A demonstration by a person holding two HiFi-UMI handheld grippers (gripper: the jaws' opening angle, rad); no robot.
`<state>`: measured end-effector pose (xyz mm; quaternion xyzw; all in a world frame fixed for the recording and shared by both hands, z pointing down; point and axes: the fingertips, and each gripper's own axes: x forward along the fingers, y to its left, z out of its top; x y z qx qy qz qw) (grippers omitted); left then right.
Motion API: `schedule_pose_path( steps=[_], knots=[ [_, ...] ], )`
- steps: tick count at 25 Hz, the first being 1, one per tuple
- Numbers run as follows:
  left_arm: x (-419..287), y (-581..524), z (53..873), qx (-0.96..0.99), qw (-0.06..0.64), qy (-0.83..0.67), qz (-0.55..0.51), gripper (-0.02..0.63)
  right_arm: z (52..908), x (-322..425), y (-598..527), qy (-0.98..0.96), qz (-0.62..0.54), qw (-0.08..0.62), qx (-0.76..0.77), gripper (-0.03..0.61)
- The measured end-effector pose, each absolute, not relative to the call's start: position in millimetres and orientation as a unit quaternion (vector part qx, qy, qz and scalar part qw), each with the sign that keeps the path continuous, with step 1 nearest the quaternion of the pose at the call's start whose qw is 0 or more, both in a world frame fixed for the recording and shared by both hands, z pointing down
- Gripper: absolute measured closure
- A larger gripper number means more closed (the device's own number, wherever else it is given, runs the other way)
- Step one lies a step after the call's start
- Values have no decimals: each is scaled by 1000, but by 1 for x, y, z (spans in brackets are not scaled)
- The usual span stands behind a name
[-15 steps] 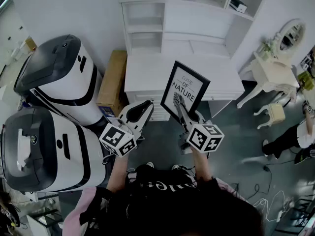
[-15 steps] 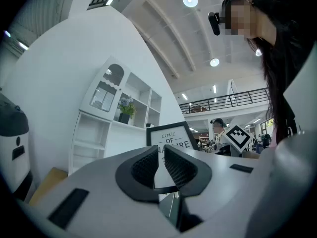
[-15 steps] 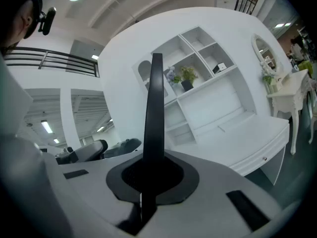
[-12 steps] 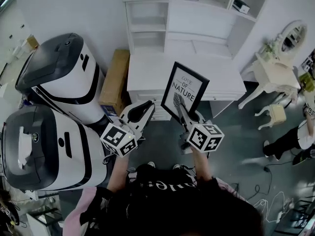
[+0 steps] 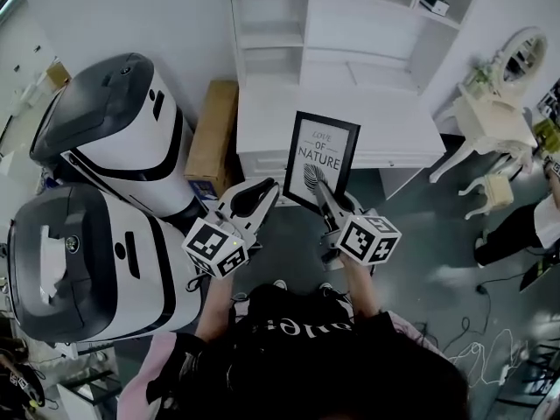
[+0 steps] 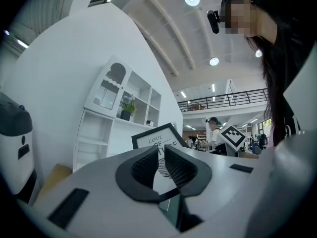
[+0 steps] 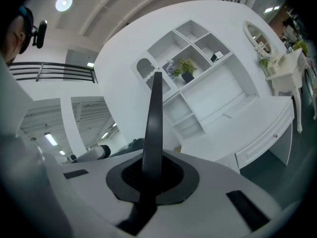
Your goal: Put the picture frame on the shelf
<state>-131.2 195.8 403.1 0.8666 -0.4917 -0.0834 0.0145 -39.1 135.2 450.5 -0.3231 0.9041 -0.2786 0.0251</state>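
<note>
Right gripper view: right gripper [image 7: 152, 178] clamps the upright picture frame [image 7: 155, 114]; left gripper [image 6: 162, 165] slightly parted, empty

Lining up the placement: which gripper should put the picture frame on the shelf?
Right. The right gripper is shut on the picture frame, held up in front of the shelf; the left gripper holds nothing.
</note>
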Motion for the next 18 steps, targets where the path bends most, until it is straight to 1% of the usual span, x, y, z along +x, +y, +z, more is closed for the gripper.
schedule_pose_path(
  steps=[7,12,18],
  knots=[
    [-142,207,416,871,27,-482,-92,565,469,-54,157,900,-291,0,-326,526],
    [-136,207,424,874,43,-474,-98,565,479,-49,161,893,-302,-15,-334,526],
    [-127,195,430,882,54,-457,-98,565,487,-38,158,885,-310,-17,-347,526]
  ],
)
